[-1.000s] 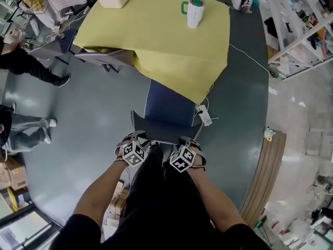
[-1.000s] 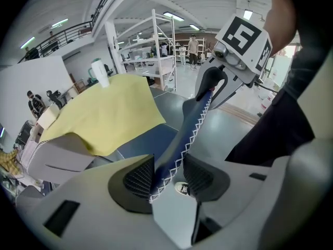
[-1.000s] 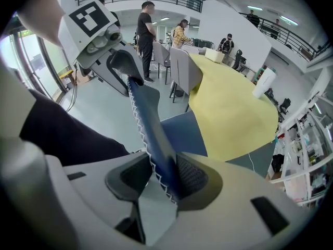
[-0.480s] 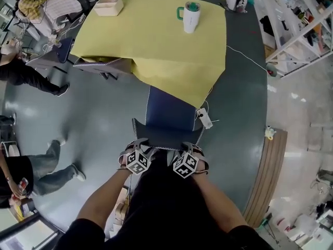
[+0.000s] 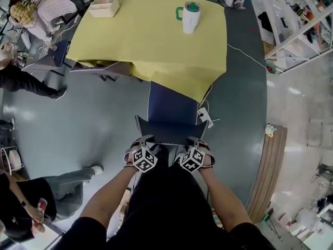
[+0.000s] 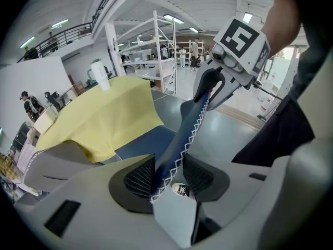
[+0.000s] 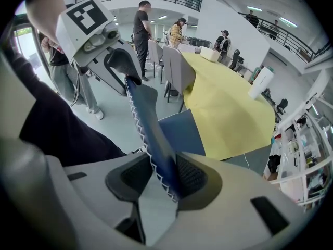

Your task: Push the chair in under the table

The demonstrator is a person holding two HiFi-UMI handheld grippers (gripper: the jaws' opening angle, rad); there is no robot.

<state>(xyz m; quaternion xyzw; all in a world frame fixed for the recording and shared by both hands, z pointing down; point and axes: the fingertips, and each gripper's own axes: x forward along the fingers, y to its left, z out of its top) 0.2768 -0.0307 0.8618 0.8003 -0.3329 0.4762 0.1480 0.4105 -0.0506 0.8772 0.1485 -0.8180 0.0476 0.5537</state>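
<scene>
**Pushing the Chair In: Progress and Inventory**

Your left gripper and right gripper each clamp the top edge of the backrest of the blue chair. In both gripper views the stitched rim sits pinched between the ribbed pads, and the jaws stand apart only by the rim's thickness.

The seat extends directly ahead of both grippers. Its far end lies under the overhanging yellow cloth of the table.

Judge the task as partly done. The near part of the seat and the whole backrest stand clear of the table edge, so further forward travel remains.

Count:
- two grippers
- one blue chair
- one table
- one tumbler, far ahead of the right gripper
- one box, far ahead and left of the left gripper
- one grey chair, ahead-left at the table edge
</scene>
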